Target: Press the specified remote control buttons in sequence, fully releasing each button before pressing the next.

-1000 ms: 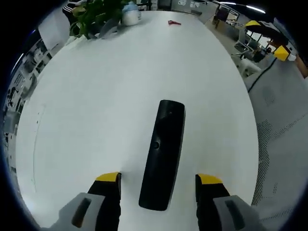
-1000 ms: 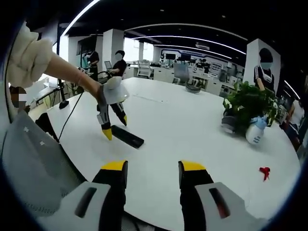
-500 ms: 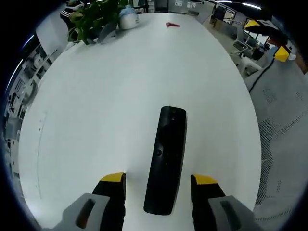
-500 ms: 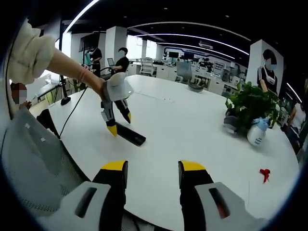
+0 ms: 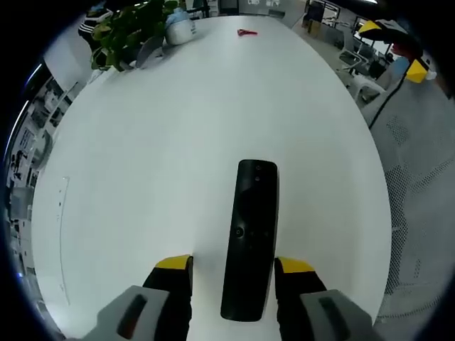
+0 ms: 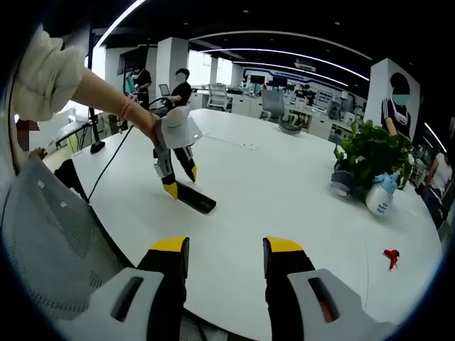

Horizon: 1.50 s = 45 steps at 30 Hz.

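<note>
remote [image 5: 249,241], lengthwise between left gripper [image 5: 234,264] jaws

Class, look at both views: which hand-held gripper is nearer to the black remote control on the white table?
Left. The left hand-held gripper straddles the near end of the remote control, one jaw on each side. The right hand-held gripper hangs well back near the table edge.

The remote [image 5: 249,239] lies on the table [image 5: 178,128], between the left hand-held gripper's [image 5: 234,266] jaws.
</note>
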### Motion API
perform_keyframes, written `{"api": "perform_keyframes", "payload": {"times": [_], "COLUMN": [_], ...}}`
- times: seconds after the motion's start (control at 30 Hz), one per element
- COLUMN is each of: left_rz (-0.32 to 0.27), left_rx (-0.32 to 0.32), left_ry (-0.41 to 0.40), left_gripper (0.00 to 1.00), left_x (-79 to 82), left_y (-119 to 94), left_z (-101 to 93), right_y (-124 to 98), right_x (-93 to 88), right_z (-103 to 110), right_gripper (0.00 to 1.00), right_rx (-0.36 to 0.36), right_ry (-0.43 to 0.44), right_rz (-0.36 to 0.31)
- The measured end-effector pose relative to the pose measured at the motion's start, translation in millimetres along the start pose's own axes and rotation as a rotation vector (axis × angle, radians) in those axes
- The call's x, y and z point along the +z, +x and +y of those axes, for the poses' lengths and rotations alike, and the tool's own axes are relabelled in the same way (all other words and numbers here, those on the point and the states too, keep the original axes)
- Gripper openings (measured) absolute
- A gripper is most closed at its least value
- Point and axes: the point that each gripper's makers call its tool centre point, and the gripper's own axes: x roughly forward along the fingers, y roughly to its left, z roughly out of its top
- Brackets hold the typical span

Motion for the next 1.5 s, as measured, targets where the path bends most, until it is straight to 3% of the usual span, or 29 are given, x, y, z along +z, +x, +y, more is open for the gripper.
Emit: {"api": "perform_keyframes", "payload": {"times": [0.5, 1.5], "left_rz": [0.006, -0.014], "left_rx": [-0.016, -0.019], "left_ry": [0.015, 0.043], "left_gripper": [0.25, 0.24], "left_x": [1.7, -2.0], "left_y": [1, -1], "left_z": [-3.1, -18.6], "right_y": [0, 1], "right_x": [0.2, -0.8], "right_z": [0, 2], "right_gripper": [0.42, 0.41], "right_rx": [0.002, 0.011], "right_ry": [0.003, -0.009], "right_rz": [-0.001, 0.007]}}
